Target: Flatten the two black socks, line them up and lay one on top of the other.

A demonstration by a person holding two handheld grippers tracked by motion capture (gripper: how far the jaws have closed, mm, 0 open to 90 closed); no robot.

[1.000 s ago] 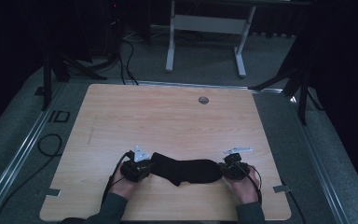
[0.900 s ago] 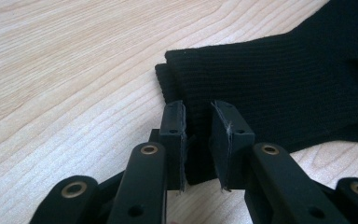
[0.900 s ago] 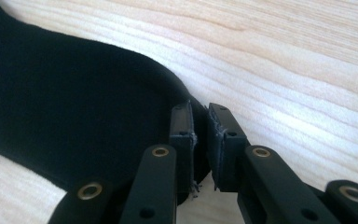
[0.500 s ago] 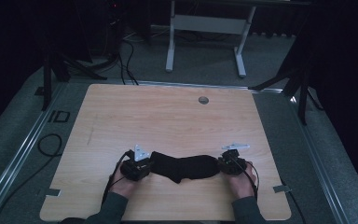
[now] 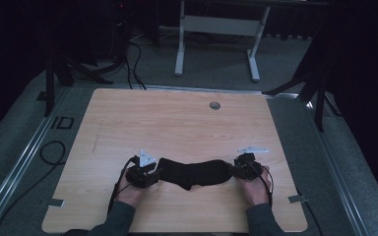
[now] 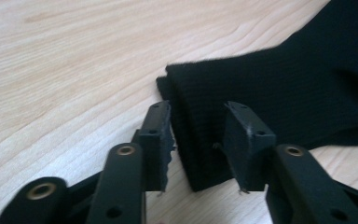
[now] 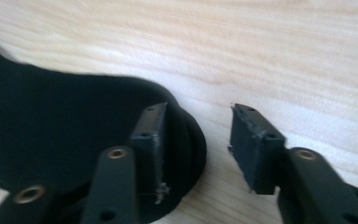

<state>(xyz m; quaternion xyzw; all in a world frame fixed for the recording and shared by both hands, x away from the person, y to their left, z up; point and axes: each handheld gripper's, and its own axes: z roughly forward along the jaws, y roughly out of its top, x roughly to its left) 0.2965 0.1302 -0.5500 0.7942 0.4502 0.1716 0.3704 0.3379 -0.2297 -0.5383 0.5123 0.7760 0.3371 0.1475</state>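
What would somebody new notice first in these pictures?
A black sock lies stretched flat near the front edge of the wooden table. The left gripper sits at its cuff end and the right gripper at its toe end, jaws just opened and pressing nothing.

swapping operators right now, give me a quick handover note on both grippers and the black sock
Left gripper: jaws have just been opening, now open, cuff end of the black sock between the pads, not pinched.
Right gripper: jaws have just been opening, now open, toe end at its left pad.
Sock: flat and stretched out on the wooden table, near the front edge, between both hands.
Done: sock laid out and let go.
Left: likely draw both grippers back.
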